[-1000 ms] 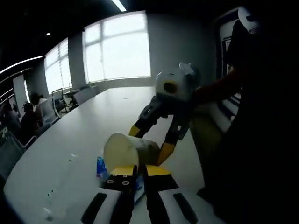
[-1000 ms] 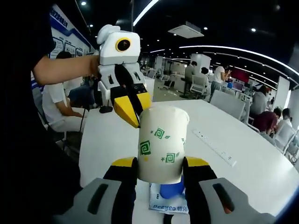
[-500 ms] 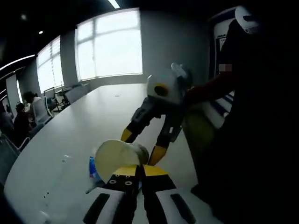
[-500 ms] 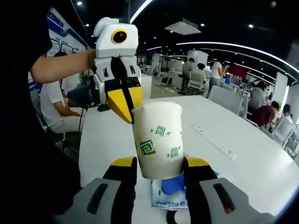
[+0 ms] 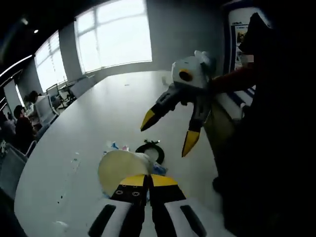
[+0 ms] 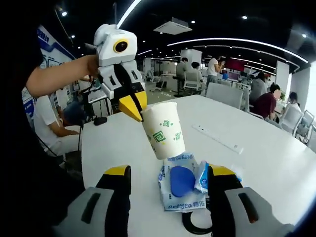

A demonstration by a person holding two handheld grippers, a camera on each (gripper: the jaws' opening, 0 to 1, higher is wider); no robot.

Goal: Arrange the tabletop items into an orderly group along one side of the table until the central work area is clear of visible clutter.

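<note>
A white paper cup (image 6: 165, 129) with green square swirls hangs tilted above the white table (image 6: 276, 168). My left gripper (image 6: 132, 106) comes in from the left, shut on the cup's rim. In the left gripper view the cup (image 5: 121, 170) sits just beyond my left gripper (image 5: 148, 178), its pale round end facing the camera. My right gripper (image 6: 169, 173) stands open and wide below the cup, apart from it. In the left gripper view the right gripper (image 5: 169, 132) hovers over the table, yellow tips spread. A blue-and-white tissue pack (image 6: 180, 185) lies flat between the right gripper's fingers.
A black ring (image 5: 150, 150) lies on the table beside the tissue pack (image 5: 116, 146). A long white power strip (image 6: 217, 139) runs across the table farther out. People sit on chairs around the room, and one sits close to the table's left edge (image 6: 54, 123).
My right gripper has let go of the cup, opened wide and dropped back. The left gripper now holds the cup by its rim, tilted and farther out.
</note>
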